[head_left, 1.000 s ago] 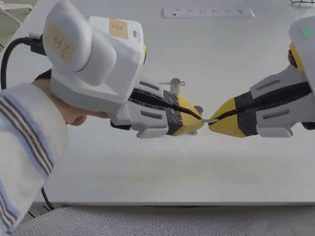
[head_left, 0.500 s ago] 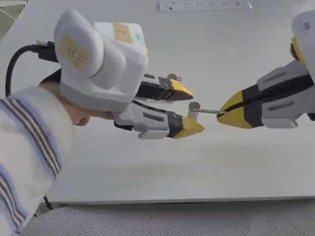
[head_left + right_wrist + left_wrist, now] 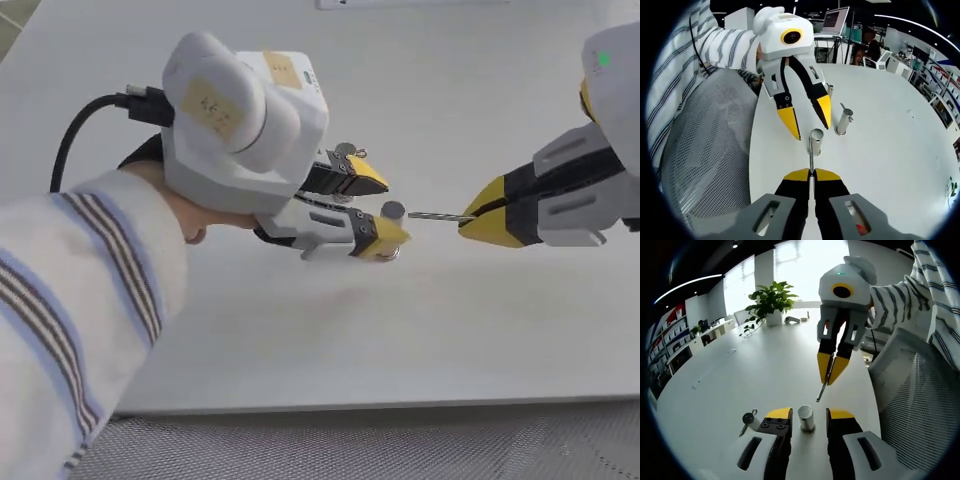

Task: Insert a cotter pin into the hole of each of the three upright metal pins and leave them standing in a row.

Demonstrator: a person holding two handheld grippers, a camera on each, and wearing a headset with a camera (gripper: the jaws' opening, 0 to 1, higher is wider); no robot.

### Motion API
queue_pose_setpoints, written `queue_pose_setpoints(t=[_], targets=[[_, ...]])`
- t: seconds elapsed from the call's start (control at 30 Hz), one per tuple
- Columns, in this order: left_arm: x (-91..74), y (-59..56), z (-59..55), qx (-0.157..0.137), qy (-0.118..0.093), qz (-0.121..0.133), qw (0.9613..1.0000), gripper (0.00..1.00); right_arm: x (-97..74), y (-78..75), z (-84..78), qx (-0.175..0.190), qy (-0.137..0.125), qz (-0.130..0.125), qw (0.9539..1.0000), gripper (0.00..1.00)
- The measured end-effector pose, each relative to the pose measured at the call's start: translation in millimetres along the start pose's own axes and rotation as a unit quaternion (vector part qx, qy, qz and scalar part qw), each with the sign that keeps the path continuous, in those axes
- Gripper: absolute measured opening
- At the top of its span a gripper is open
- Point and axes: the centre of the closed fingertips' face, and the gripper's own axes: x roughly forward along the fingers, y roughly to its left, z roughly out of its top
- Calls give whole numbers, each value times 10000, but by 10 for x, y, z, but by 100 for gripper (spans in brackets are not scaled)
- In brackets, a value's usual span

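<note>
A short upright metal pin stands on the white table between the jaws of my left gripper, which is open around it without touching. The left gripper view has the same pin between the yellow tips. My right gripper is shut on a cotter pin that lies level, its tip just beside the metal pin's top; whether it touches is unclear. In the right gripper view the cotter pin points at that pin. A second metal pin with a cotter pin through it stands just behind.
The white table stretches wide around the pins, with its front edge near a grey mesh chair. A black cable trails from the left gripper. A striped sleeve covers the lower left. A plant stands at the table's far end.
My left gripper, shut on the metal pin a second ago, has opened and the pin stands free between its jaws. The right gripper drew the cotter pin slightly back to the right.
</note>
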Motion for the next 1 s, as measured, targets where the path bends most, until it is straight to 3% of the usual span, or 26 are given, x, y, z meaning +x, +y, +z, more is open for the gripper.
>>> queue_pose_setpoints(t=[0.27, 0.4, 0.67, 1.0], targets=[[75, 48, -47, 75, 142, -20, 9999, 22, 32, -72, -63, 102, 59, -62, 9999, 0], [94, 53, -49, 118, 183, -40, 9998, 10, 39, -63, -58, 115, 70, -49, 9999, 0], [116, 29, -67, -97, 227, -32, 9997, 10, 73, -73, -76, 134, 85, -39, 9999, 0], [121, 9, -57, -87, 255, 17, 9996, 9, 114, -77, -55, 107, 101, -20, 9999, 0]])
